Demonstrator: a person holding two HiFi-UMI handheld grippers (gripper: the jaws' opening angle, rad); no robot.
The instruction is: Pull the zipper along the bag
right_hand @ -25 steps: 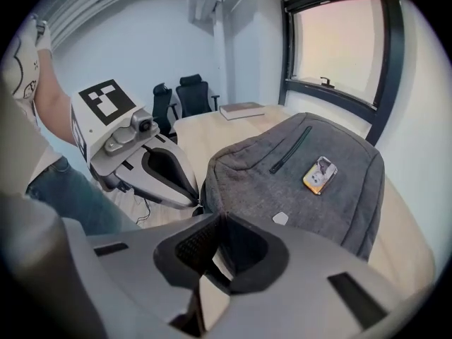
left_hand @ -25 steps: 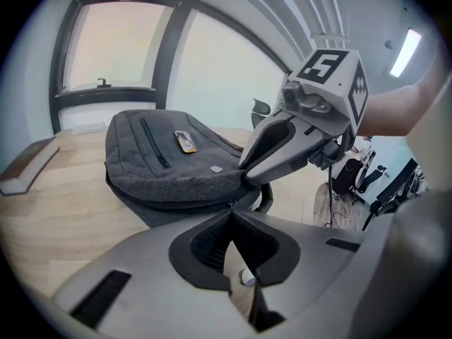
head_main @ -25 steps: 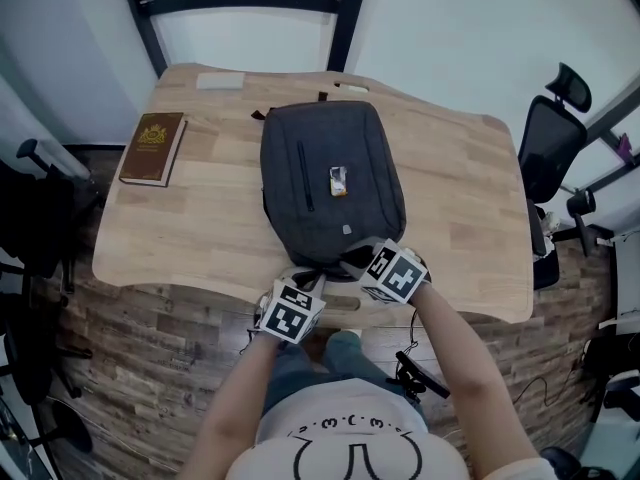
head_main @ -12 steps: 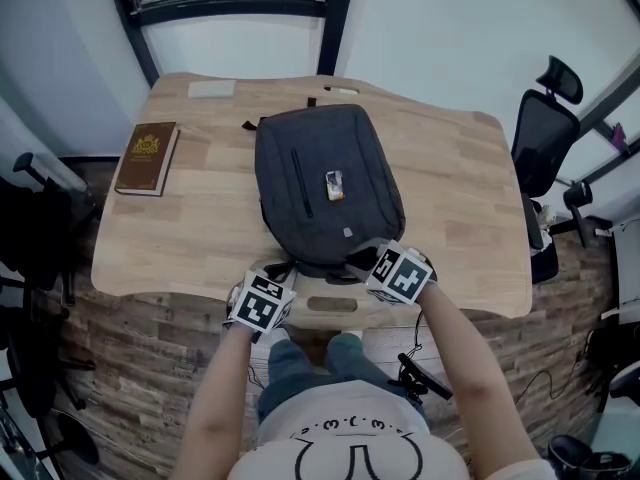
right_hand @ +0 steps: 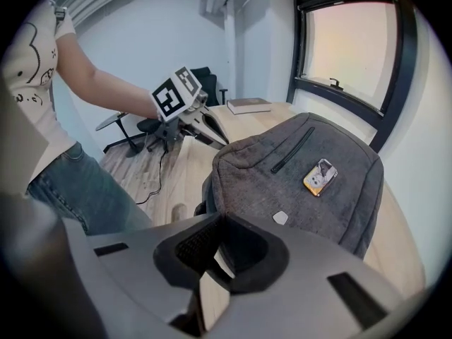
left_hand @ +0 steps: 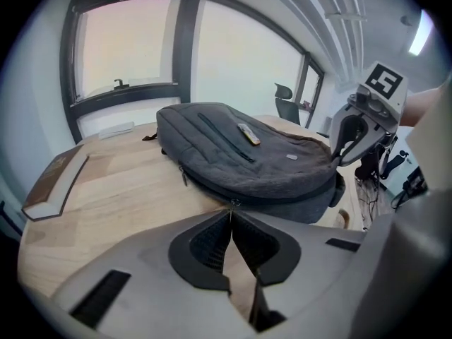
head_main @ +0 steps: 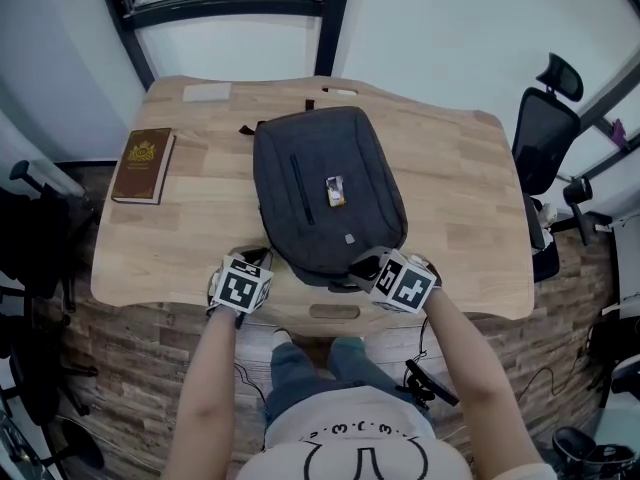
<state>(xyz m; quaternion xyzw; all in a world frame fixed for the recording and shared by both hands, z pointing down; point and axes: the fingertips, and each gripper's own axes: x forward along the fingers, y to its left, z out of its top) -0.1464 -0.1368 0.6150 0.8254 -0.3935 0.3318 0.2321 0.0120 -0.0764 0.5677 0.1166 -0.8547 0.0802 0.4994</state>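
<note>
A dark grey backpack (head_main: 325, 193) lies flat in the middle of the wooden table (head_main: 460, 188). My left gripper (head_main: 260, 260) is at the bag's near left corner, shut on the small metal zipper pull (left_hand: 231, 204); its jaws meet at the bag's edge in the left gripper view (left_hand: 231, 212). At the near right corner my right gripper (head_main: 364, 266) is shut on the bag's dark fabric, with the backpack (right_hand: 304, 168) rising just ahead of its jaws (right_hand: 212, 223). A second zipper pull (left_hand: 185, 177) hangs further along the side seam.
A brown book (head_main: 142, 152) lies at the table's left side and a flat white item (head_main: 207, 92) at the far left. An office chair (head_main: 545, 138) stands to the right. The table's near edge runs just under both grippers. A small yellow tag (head_main: 336, 191) sits on the bag.
My left gripper has moved left along the bag's near edge, from beside the right gripper to the near left corner. The right gripper has stayed at the near right corner.
</note>
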